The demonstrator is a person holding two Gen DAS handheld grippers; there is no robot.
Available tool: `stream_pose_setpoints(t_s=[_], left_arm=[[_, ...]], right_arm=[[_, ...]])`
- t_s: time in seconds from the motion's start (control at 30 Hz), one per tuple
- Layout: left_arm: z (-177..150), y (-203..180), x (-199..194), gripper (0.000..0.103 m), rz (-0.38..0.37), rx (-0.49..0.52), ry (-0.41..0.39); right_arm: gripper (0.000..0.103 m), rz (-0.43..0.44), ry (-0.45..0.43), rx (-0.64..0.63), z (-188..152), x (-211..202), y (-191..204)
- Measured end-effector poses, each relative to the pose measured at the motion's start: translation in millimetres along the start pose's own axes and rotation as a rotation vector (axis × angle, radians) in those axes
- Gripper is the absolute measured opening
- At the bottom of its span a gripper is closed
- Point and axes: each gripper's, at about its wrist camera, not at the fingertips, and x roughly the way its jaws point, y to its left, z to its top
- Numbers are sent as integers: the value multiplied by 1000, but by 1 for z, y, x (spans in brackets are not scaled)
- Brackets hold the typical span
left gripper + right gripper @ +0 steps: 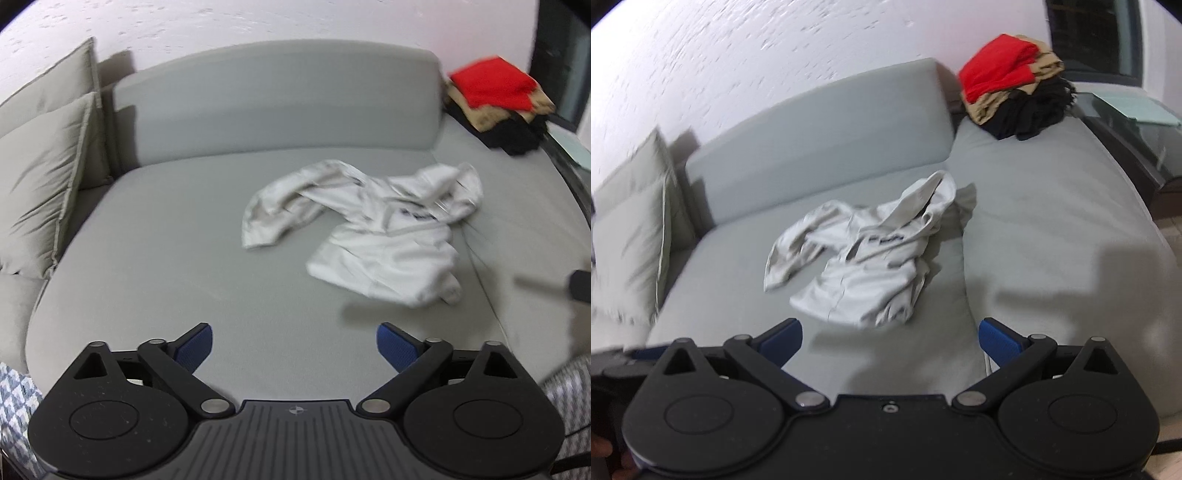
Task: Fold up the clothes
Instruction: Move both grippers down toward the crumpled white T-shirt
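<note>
we hold both tools over the near edge of a grey sofa seat (147, 258), and neither touches any cloth. the left gripper (294, 347) has its blue-padded fingers (195, 347) spread wide with only bare cushion between them. the right gripper (890, 341) is likewise splayed apart and holds nothing.

the white hoodie (380, 236) lies crumpled on the seat, at about one o'clock from the left gripper and at about twelve o'clock from the right one (864, 258). one sleeve trails off toward nine o'clock, the hood is bunched at the far right, and a small dark print shows on the chest; the lettering is too blurred to read.

at the far right corner of the seat, near two o'clock, sits a pile of clothes (1012, 85): red on top, tan beneath, black at the bottom. two grey pillows (40, 166) lean at the left, around ten o'clock.
</note>
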Motion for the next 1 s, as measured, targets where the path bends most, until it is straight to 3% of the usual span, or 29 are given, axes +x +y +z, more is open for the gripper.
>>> stream_pose_setpoints(t_s=[0.27,0.33,0.4,0.43,0.6,0.73,0.8,0.9,0.93,0.97,1.0], left_arm=[[29,21,35,79,-40,-31,-96],[34,16,49,69,-61,-35,-106],[39,7,66,62,-98,-49,-102],[39,4,73,58,-126,-64,-103],[31,-10,100,61,-181,-91,-61],[21,-3,111,61,-168,-103,-20],[17,4,114,61,-157,-118,-6],[13,15,117,62,-140,-143,5],[12,19,115,62,-134,-151,4],[12,23,113,62,-126,-155,0],[11,26,110,62,-117,-156,-9]], right_arm=[[102,52,-53,214,40,49,-51],[98,54,-43,255,51,70,-61],[80,56,-32,297,62,91,-71],[76,54,-24,315,68,102,-75],[74,98,94,362,76,162,-72],[76,140,251,252,59,203,-39],[87,76,297,140,55,224,-20],[93,-20,312,38,50,257,2],[89,-30,311,33,50,267,7],[61,-44,291,45,49,273,12],[27,-40,273,63,50,278,17]])
